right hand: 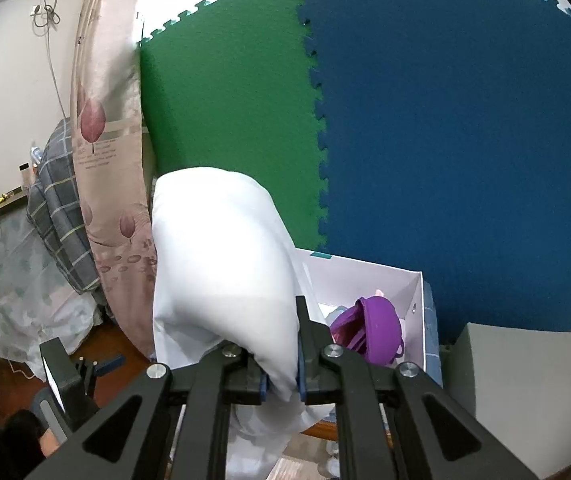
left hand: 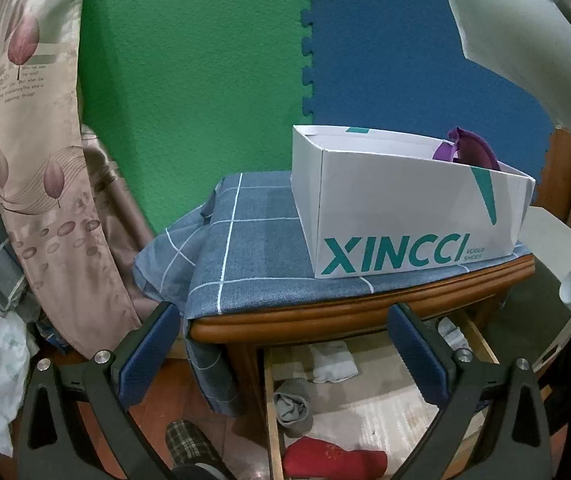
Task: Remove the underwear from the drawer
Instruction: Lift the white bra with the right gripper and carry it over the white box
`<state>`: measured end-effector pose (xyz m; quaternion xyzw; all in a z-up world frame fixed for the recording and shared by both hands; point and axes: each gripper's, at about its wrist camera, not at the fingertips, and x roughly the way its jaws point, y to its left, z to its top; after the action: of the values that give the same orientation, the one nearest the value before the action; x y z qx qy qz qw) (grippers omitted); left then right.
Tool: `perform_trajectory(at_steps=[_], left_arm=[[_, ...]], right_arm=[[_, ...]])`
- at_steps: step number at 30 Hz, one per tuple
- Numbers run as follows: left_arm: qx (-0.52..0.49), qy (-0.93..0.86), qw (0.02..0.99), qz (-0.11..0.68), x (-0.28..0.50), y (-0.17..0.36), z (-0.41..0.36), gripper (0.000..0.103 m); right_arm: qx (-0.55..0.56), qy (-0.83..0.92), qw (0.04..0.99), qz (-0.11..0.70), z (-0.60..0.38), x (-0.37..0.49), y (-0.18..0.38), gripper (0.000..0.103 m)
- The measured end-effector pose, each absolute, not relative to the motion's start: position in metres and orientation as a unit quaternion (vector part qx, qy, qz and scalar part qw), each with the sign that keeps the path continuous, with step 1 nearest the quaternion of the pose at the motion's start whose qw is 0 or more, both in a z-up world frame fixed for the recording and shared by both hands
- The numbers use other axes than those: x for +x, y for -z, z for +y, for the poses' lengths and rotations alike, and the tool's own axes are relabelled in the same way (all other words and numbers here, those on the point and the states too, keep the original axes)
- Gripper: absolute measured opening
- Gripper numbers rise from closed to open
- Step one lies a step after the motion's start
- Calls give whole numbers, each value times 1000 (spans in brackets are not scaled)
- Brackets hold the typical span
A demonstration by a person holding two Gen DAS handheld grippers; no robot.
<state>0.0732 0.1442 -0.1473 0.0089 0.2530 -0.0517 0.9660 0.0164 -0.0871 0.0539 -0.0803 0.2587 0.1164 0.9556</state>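
The right gripper [right hand: 281, 376] had its jaws pinched tight on a white piece of underwear [right hand: 221, 264], which ballooned up in front of the lens and hid much of the shoe box [right hand: 417, 320] behind it. In the left wrist view the same white cloth [left hand: 525, 60] hung high at the upper right, cut off by the frame edge, and the gripper holding it was out of sight there.

The left gripper [left hand: 285, 356] stood with its jaws wide apart and nothing between them, near the front of the wooden nightstand [left hand: 325, 316]. Below it the drawer [left hand: 271, 420] was pulled open; only part of its inside showed between the fingers. In it lay a grey rolled garment [left hand: 293, 404], a red one [left hand: 333, 460] cut off at the bottom edge, and a pale folded piece [left hand: 333, 364] farther back. What kind of clothing each was could not be told.

On the checked cloth [left hand: 253, 240] covering the nightstand sat the white shoe box, with something purple [right hand: 369, 328] inside, its shape only partly visible.
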Motion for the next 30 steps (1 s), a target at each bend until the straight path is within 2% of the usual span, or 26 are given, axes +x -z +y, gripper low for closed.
perform_trajectory(at_steps=[20, 30], left_arm=[[14, 54, 964, 259, 73, 150, 139, 102], [15, 54, 963, 263, 74, 151, 139, 102]], right_arm=[[-109, -77, 960, 248, -70, 69, -51, 10], [-126, -74, 950, 276, -59, 115, -34, 10]])
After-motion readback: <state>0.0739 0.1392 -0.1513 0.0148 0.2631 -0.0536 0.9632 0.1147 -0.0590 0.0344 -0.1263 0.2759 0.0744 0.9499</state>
